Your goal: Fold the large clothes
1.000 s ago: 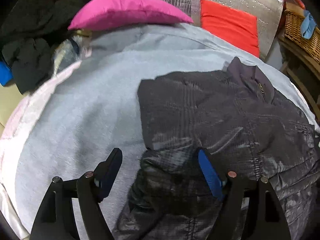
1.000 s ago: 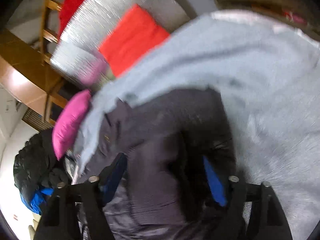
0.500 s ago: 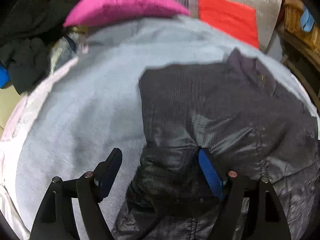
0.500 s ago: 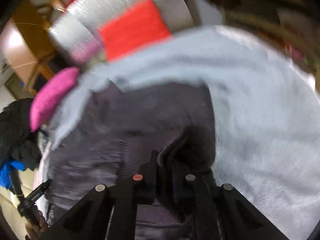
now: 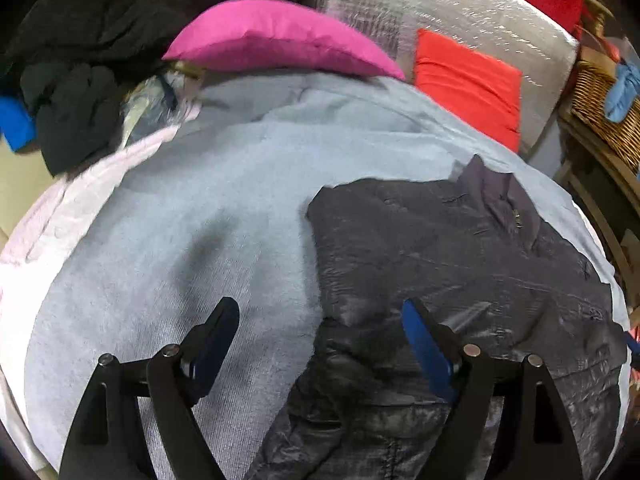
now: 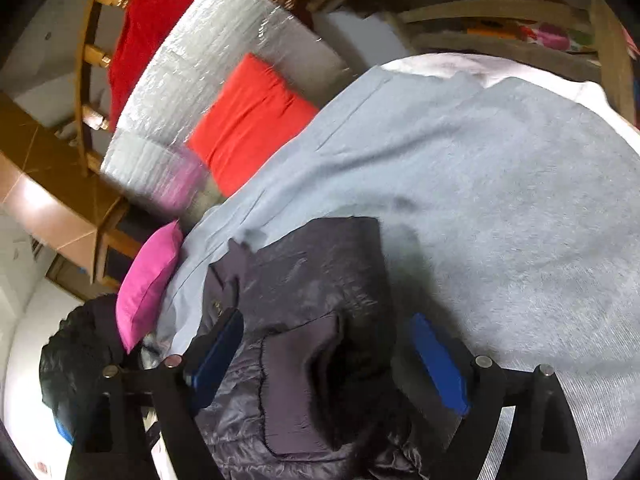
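A dark quilted jacket [image 5: 460, 260] lies spread on a pale blue blanket [image 5: 200, 220]. My left gripper [image 5: 320, 312] hovers over the jacket's left edge. Its jaws are opening wide, and the blue pads [image 5: 424, 344] press on nothing. In the right wrist view the same jacket [image 6: 312, 272] lies with a folded sleeve and ribbed cuff [image 6: 292, 380] beneath my right gripper [image 6: 326, 320]. Those jaws are opening too. The sleeve lies loose between the fingers and the pads stand apart from it.
A pink cushion [image 5: 280, 40], a red cushion [image 5: 468, 80] and a silver foil mat [image 5: 460, 12] line the blanket's far side. Black clothes [image 5: 80, 60] are piled at far left. A wicker basket [image 5: 600, 112] and wooden furniture [image 6: 500, 20] stand to the right.
The right gripper, shut on a fold of the jacket half a second ago, has opened and let it drop. Both grippers have lifted back a little.
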`<state>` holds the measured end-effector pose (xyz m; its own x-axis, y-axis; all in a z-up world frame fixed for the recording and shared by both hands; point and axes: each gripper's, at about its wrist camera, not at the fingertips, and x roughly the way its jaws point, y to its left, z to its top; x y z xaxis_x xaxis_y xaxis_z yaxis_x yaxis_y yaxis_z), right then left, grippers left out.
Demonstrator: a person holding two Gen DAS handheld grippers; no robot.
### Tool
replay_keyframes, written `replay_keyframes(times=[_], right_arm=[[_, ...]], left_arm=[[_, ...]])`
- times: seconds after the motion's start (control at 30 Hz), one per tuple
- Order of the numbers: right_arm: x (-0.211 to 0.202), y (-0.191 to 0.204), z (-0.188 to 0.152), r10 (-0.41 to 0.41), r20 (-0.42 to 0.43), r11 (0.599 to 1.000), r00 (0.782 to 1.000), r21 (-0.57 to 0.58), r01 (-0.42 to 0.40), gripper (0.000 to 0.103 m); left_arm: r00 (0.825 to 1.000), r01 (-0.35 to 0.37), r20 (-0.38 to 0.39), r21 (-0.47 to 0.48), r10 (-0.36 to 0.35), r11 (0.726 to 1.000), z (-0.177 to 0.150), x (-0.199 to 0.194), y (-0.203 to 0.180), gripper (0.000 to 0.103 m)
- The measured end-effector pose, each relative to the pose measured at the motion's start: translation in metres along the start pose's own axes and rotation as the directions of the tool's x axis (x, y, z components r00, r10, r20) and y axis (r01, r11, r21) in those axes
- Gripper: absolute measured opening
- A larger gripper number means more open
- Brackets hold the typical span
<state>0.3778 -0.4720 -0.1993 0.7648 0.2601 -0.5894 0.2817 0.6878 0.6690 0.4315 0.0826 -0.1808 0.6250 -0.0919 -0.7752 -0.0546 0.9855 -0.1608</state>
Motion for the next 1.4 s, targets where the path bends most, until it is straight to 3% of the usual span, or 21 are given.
replay_keyframes(times=[0.2,0.27,0.3,0.33,0.37,0.47,0.57,0.67,0.83,0.9,0.93,1.1,1.4], right_arm=[[0.053,0.002,-0.010,-0.072,-0.145,0.997,0.987,-0.049,0.066,0.085],[0.065,0.004,-0.018,-0.085,-0.188,0.995,0.978,-0.075,0.072,0.054],[0.066,0.008,-0.021,-0.105,-0.172,0.990,0.980,-0.107,0.087,0.053],[0.061,0.017,-0.024,-0.126,-0.140,0.981,0.982,-0.164,0.103,0.042],[0.057,0.026,-0.027,-0.144,-0.109,0.970,0.984,-0.213,0.118,0.038],[0.030,0.046,-0.032,-0.107,-0.011,0.957,0.994,-0.274,0.100,0.031],[0.028,0.051,-0.035,-0.133,0.016,0.940,0.991,-0.314,0.131,0.031],[0.061,0.023,-0.037,-0.215,-0.100,0.953,0.972,-0.237,0.187,0.031],[0.050,0.016,-0.032,-0.155,-0.118,0.977,0.981,-0.164,0.135,0.035],[0.045,0.017,-0.033,-0.165,-0.129,0.978,0.978,-0.152,0.145,0.050],[0.039,0.015,-0.032,-0.161,-0.130,0.980,0.978,-0.139,0.142,0.070],[0.018,0.019,-0.026,-0.129,-0.069,0.986,0.989,-0.116,0.120,0.072],[0.056,0.007,-0.032,-0.148,-0.158,0.987,0.976,-0.088,0.135,0.073]], left_arm=[[0.994,0.047,-0.098,-0.067,-0.053,0.997,-0.003,0.021,0.008,0.084],[0.993,0.050,-0.103,-0.076,-0.057,0.996,-0.006,0.024,0.007,0.084],[0.993,0.055,-0.104,-0.081,-0.063,0.995,-0.007,0.026,0.007,0.084],[0.991,0.066,-0.106,-0.088,-0.075,0.994,-0.007,0.027,0.006,0.084],[0.990,0.078,-0.106,-0.093,-0.087,0.993,-0.008,0.028,0.005,0.083],[0.989,0.106,-0.096,-0.063,-0.112,0.992,-0.009,0.026,-0.006,0.069],[0.996,0.038,-0.083,0.026,-0.036,0.999,-0.009,0.026,-0.020,0.070],[0.994,0.005,-0.108,0.061,0.001,0.998,-0.013,0.034,-0.025,0.075],[0.995,-0.052,-0.075,0.121,0.062,0.991,-0.016,0.028,-0.031,0.077],[0.995,-0.078,-0.056,0.152,0.087,0.985,-0.018,0.024,-0.036,0.077],[0.994,-0.094,-0.044,0.169,0.103,0.981,-0.019,0.021,-0.039,0.077],[0.990,-0.137,0.005,0.223,0.139,0.965,-0.019,0.010,-0.044,0.076],[0.990,-0.144,0.026,0.217,0.142,0.966,-0.017,0.006,-0.044,0.076]])
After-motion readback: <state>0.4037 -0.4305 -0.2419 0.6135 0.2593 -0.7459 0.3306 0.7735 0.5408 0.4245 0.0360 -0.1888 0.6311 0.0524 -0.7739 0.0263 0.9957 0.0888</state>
